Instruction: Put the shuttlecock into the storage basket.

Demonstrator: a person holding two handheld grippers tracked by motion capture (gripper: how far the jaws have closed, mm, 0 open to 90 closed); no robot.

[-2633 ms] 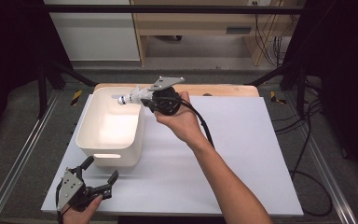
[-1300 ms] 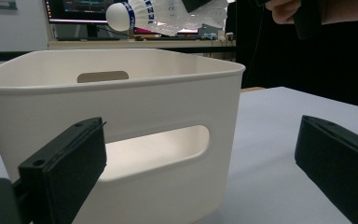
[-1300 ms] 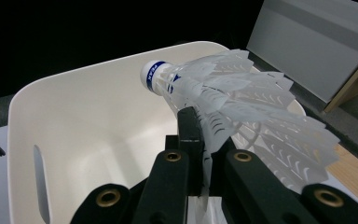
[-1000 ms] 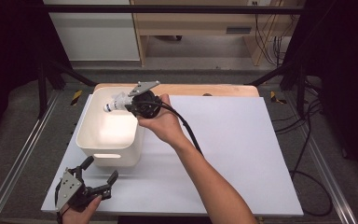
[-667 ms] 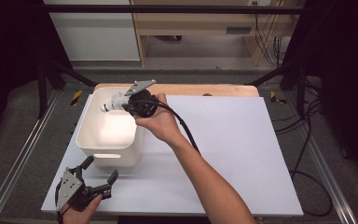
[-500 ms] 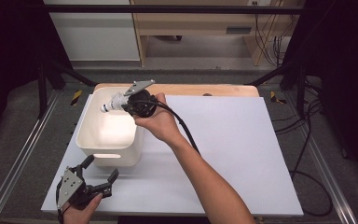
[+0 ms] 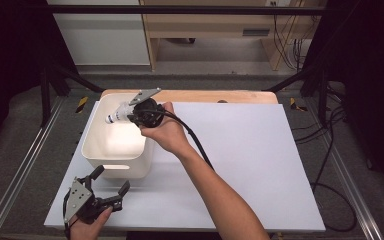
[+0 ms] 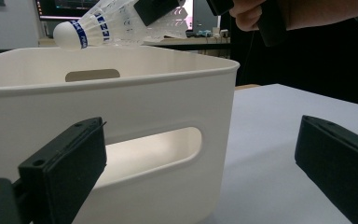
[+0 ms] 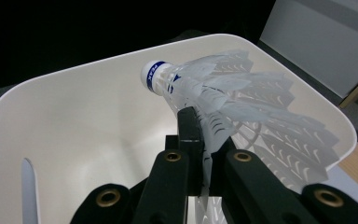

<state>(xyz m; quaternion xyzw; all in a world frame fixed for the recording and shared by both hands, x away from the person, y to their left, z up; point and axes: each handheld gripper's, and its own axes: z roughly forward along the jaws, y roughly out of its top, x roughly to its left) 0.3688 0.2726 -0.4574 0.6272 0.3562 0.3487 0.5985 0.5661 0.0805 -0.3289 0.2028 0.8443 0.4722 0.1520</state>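
Over the white bin (image 7: 111, 150) on the counter (image 7: 260, 165), our right gripper (image 7: 139, 112) has its jaws clenched on the shuttlecock (image 9: 223, 98), cork pointing away above the hollow, while our left gripper (image 7: 106, 190) rests open beside the bin.

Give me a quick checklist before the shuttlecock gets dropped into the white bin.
1. Right tongs shut on the shuttlecock's feather skirt: ok.
2. Shuttlecock over the bin opening, inside the rim line: ok in the high view.
3. Bin interior free of other things: ok where it shows in the right gripper view.
4. Left tongs open and apart from the bin, near its front wall: ok.
5. Bin sits flat on the white board: ok.
6. Feathers undamaged by the grip: cannot tell.
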